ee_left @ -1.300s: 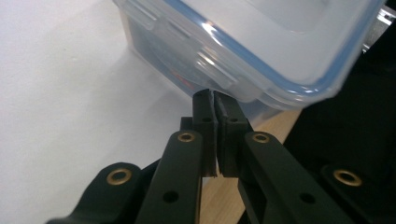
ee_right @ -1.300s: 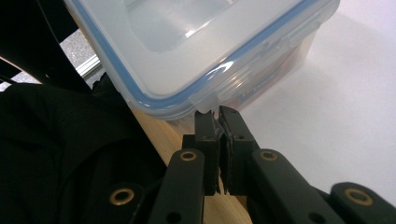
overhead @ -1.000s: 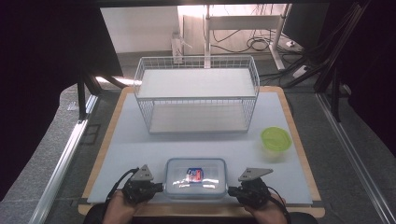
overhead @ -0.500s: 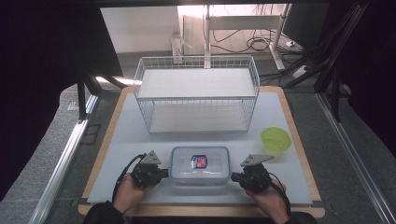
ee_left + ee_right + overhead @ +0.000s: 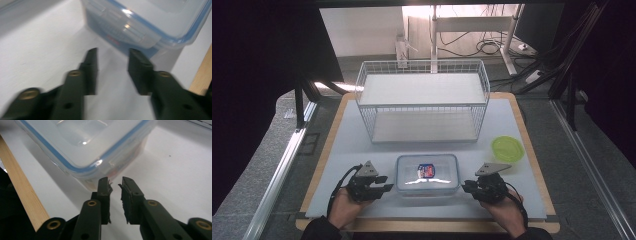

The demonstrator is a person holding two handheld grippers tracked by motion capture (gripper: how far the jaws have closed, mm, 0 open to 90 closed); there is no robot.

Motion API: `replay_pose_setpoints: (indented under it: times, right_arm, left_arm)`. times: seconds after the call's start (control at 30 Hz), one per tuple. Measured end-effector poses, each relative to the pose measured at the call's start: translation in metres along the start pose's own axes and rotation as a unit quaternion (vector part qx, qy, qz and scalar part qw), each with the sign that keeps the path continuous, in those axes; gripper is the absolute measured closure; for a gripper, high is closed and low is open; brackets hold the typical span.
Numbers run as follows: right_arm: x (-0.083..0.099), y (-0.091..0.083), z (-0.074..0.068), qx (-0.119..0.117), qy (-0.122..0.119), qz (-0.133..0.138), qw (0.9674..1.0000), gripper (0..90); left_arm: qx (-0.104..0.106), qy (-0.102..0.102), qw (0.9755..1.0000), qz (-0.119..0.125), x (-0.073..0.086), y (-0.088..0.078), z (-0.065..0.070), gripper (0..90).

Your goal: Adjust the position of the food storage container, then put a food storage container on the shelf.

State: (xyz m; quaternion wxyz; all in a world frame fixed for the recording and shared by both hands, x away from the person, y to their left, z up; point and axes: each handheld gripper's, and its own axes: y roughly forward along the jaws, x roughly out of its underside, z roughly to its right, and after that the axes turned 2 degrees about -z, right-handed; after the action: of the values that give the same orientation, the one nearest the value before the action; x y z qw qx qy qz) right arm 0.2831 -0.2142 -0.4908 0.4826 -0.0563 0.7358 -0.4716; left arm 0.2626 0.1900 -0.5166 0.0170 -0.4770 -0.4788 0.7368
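A clear plastic container (image 5: pixel 427 173) with a blue-rimmed snap lid lies on the white mat near the front edge, with a red and blue item visible inside. My left gripper (image 5: pixel 385 184) sits just left of it, open. In the left gripper view its jaws (image 5: pixel 112 52) point at the container's side latch (image 5: pixel 130 32), a short way off and empty. My right gripper (image 5: pixel 466 186) sits just right of the container. Its jaws (image 5: pixel 115 180) stand narrowly apart and empty, almost touching the container's corner (image 5: pixel 97 170).
A white wire basket (image 5: pixel 422 100) stands across the middle of the mat behind the container. A green round lid or bowl (image 5: pixel 507 148) lies at the right. The wooden table edge (image 5: pixel 22 195) runs close to both hands.
The container has shifted away from the front edge toward the basket, and both grippers moved forward beside it. In the last half second they have barely moved.
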Motion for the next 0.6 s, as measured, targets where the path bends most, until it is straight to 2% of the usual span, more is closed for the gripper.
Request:
replay_pose_setpoints:
  times: [0.03,0.07,0.1,0.2,0.27,0.33,0.47,0.5,0.6]
  right_arm:
    - [0.001,-0.003,0.002,0.003,-0.003,0.004,1.0,68.0]
    - [0.002,-0.004,0.003,0.004,-0.005,0.005,1.0,64.9]
    - [0.002,-0.004,0.003,0.004,-0.005,0.005,1.0,64.9]
    - [0.002,-0.004,0.005,0.009,-0.003,0.01,0.9999,53.1]
    - [0.001,-0.005,0.006,0.011,-0.001,0.015,0.9998,45.8]
    - [0.0,-0.007,0.007,0.012,0.0,0.02,0.9997,40.2]
    - [-0.003,-0.012,0.008,0.021,-0.003,0.034,0.9992,27.3]
    - [-0.003,-0.012,0.008,0.021,-0.003,0.034,0.9992,27.3]
    - [-0.008,-0.014,0.009,0.019,-0.004,0.049,0.9986,19.2]
  left_arm:
    - [-0.015,0.001,0.9999,0.004,0.005,-0.005,-0.003,41.4]
    - [-0.015,0.001,0.9999,0.004,0.005,-0.005,-0.003,36.6]
    - [-0.019,0.002,0.9998,0.01,0.007,-0.006,-0.005,36.6]
    - [-0.016,-0.006,0.9996,0.021,0.009,-0.007,-0.009,22.8]
    - [-0.011,-0.01,0.9995,0.029,0.009,-0.008,-0.01,17.4]
    - [-0.012,-0.011,0.9996,0.025,0.007,-0.007,-0.01,10.2]
    - [0.001,-0.016,0.9993,0.034,0.005,-0.008,-0.012,6.8]
    - [0.003,-0.014,0.9992,0.036,0.005,-0.008,-0.012,6.8]
    - [0.008,-0.013,0.9989,0.045,0.0,-0.01,-0.013,4.4]
